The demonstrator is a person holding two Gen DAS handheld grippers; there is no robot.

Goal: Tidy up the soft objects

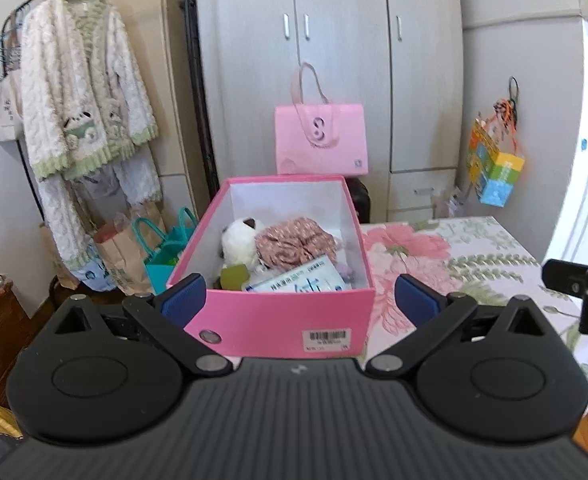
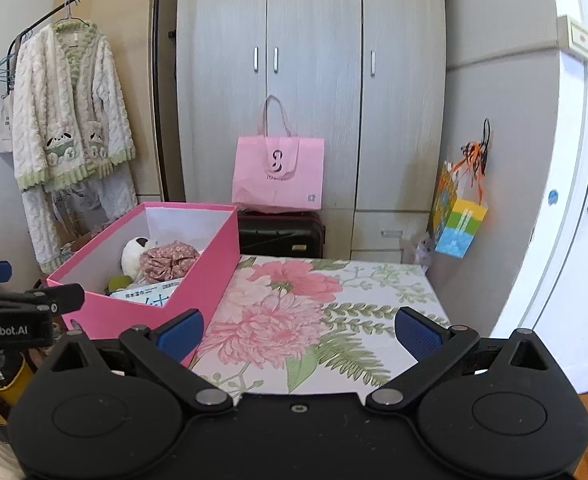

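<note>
A pink box (image 1: 278,312) stands open on the floral table (image 1: 473,256). Inside lie a white plush toy (image 1: 240,242), a brown-pink floral fabric piece (image 1: 294,242), a blue-white tissue pack (image 1: 301,280) and a small green item (image 1: 233,276). My left gripper (image 1: 299,300) is open and empty, its blue pads either side of the box's near end. My right gripper (image 2: 299,334) is open and empty over the bare tablecloth (image 2: 313,320), right of the box (image 2: 154,296). The plush (image 2: 134,258) and the fabric (image 2: 170,260) also show in the right wrist view.
A pink paper bag (image 2: 278,176) sits on a black suitcase (image 2: 282,234) before the grey wardrobe (image 2: 313,60). A fluffy robe (image 2: 66,108) hangs on a rack at left. A colourful gift bag (image 2: 457,216) hangs on the wall at right. Paper bags (image 1: 142,252) stand on the floor.
</note>
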